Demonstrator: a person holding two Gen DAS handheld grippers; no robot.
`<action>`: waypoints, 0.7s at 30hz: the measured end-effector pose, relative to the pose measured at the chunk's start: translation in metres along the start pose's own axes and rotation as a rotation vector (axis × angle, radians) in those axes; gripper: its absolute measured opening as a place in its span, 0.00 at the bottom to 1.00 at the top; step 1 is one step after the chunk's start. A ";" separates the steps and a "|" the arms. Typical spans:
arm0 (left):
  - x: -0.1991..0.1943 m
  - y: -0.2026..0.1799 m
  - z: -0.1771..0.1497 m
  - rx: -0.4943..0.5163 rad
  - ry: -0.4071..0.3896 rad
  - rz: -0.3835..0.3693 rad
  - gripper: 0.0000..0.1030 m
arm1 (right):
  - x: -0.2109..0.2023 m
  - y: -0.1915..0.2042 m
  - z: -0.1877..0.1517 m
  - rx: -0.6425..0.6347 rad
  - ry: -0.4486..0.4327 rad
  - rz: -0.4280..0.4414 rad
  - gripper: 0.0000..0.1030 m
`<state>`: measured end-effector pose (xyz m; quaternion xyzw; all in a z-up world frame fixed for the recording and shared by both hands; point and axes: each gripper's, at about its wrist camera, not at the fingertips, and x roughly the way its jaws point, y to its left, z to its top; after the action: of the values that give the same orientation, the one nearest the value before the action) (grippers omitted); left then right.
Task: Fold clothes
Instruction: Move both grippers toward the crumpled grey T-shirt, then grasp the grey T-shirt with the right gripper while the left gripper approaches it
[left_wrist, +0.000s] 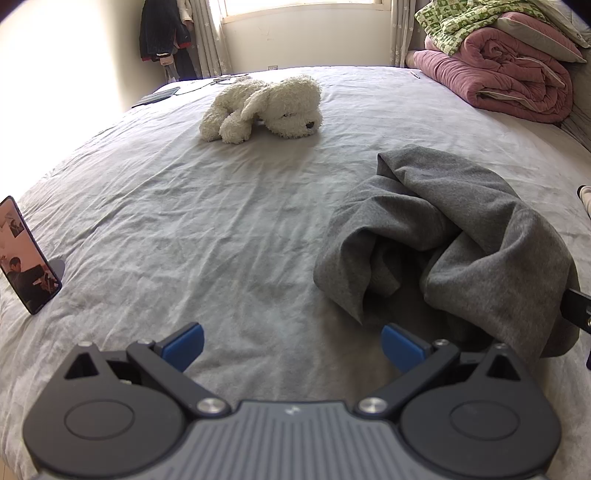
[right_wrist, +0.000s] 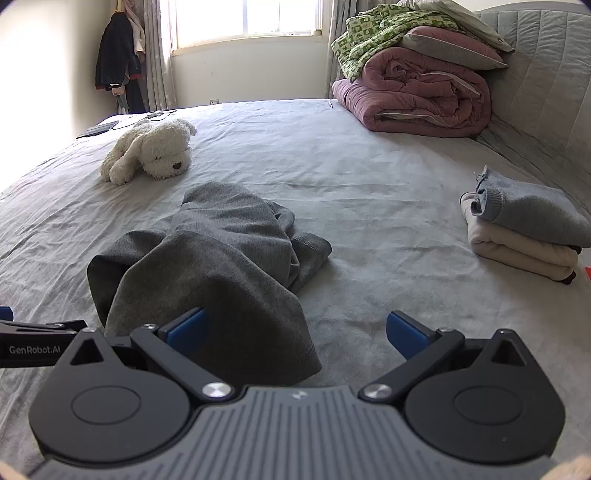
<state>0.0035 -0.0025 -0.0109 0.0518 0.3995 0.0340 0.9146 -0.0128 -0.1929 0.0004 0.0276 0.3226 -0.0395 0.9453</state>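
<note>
Left gripper: jaws wide apart, empty, above bare bed sheet. Right gripper: jaws wide apart, nothing clamped; crumpled grey garment lies between and ahead of them, frame centre. Folded stack at right edge. Plush dog upper left.

left wrist view: sits low over the bed, looking forward between the left tool fingers toward the window wall; grey garment close at right of frame.
right wrist view: same low height and heading, set further right; right tool at bottom, garment close at lower centre-left.
shared: garment, white plush dog, folded quilts, window.
cross-sight: each view catches part of the other tool at its edge.
</note>
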 end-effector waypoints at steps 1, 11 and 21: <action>0.000 0.000 0.000 0.000 0.000 0.000 1.00 | 0.000 0.000 0.000 0.000 0.001 0.000 1.00; 0.015 0.000 0.004 0.009 0.011 -0.002 1.00 | 0.005 -0.001 0.007 0.017 -0.002 0.055 1.00; 0.069 -0.003 0.008 -0.010 0.038 -0.078 1.00 | 0.062 0.011 0.013 0.086 0.111 0.321 1.00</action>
<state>0.0562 0.0013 -0.0562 0.0310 0.4182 0.0015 0.9078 0.0444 -0.1862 -0.0270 0.1215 0.3639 0.0996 0.9181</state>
